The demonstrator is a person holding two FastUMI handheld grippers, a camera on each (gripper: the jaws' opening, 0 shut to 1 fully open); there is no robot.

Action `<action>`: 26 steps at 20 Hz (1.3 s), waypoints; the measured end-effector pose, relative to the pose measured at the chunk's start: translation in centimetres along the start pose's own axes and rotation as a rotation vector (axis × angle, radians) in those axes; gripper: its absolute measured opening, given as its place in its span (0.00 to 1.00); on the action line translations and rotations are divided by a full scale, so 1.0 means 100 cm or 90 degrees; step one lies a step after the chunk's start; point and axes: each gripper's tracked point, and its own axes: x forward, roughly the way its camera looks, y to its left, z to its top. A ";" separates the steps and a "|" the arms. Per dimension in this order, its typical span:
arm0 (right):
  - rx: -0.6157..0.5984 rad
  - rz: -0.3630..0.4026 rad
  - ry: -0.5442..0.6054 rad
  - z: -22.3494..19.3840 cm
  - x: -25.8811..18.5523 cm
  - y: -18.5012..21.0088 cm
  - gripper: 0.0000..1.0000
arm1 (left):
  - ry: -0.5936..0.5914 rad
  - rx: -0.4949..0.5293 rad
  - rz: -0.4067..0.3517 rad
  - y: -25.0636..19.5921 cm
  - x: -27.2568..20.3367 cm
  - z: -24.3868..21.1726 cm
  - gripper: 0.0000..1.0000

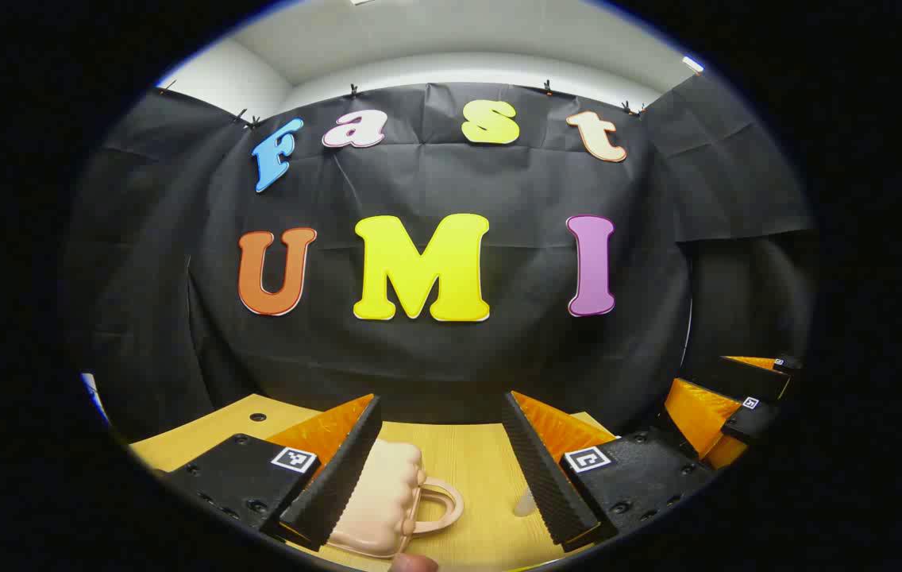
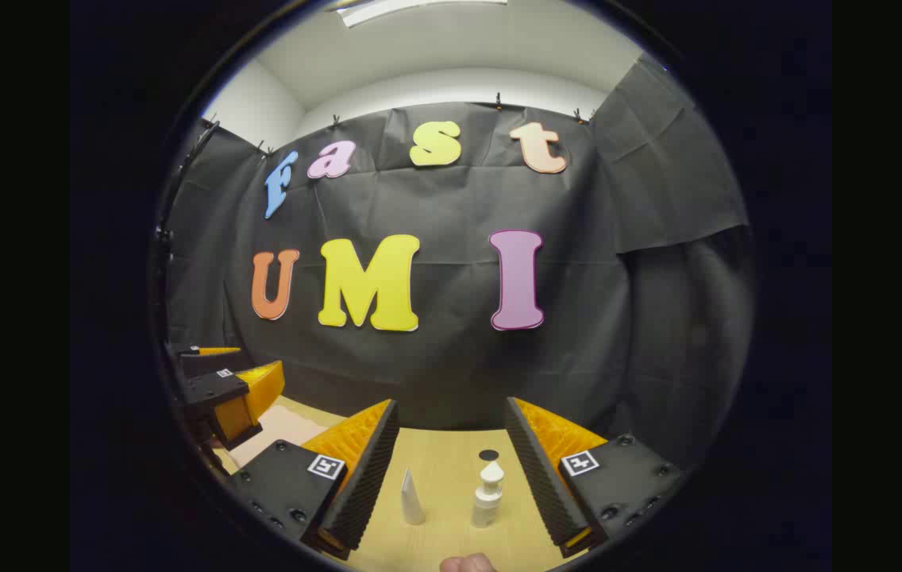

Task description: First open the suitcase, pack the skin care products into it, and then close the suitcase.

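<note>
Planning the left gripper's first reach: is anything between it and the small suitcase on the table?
Nothing visible blocks it. In the left gripper view, the peach suitcase lies closed on the wooden table, just ahead of the open left gripper, by its left finger, handle toward the middle.

My left gripper (image 1: 439,469)'s own finger covers the left side of the pink suitcase (image 1: 387,500) at the bottom of the left gripper view, and the picture's lower edge cuts off its near end. A pale, translucent thing (image 1: 525,502) beside my other finger is mostly hidden; I cannot tell what it is. At the bottom edge of the right gripper view, a sliver of my hand (image 2: 467,563) is cut off.
</note>
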 end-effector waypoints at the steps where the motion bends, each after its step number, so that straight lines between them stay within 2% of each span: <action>1: 0.001 -0.002 0.000 -0.001 0.002 -0.001 0.80 | -0.001 0.001 0.001 0.003 0.004 -0.001 0.97; 18: 0.020 -0.004 0.010 -0.005 0.017 0.000 0.80 | 0.023 0.007 -0.022 -0.004 0.006 -0.008 0.97; 24: 0.005 -0.005 0.020 -0.015 0.012 -0.004 0.80 | 0.068 0.019 -0.056 -0.012 -0.003 -0.026 0.98; 26: 0.001 -0.005 0.032 -0.023 0.010 -0.010 0.80 | 0.083 0.044 -0.074 -0.014 -0.006 -0.033 0.98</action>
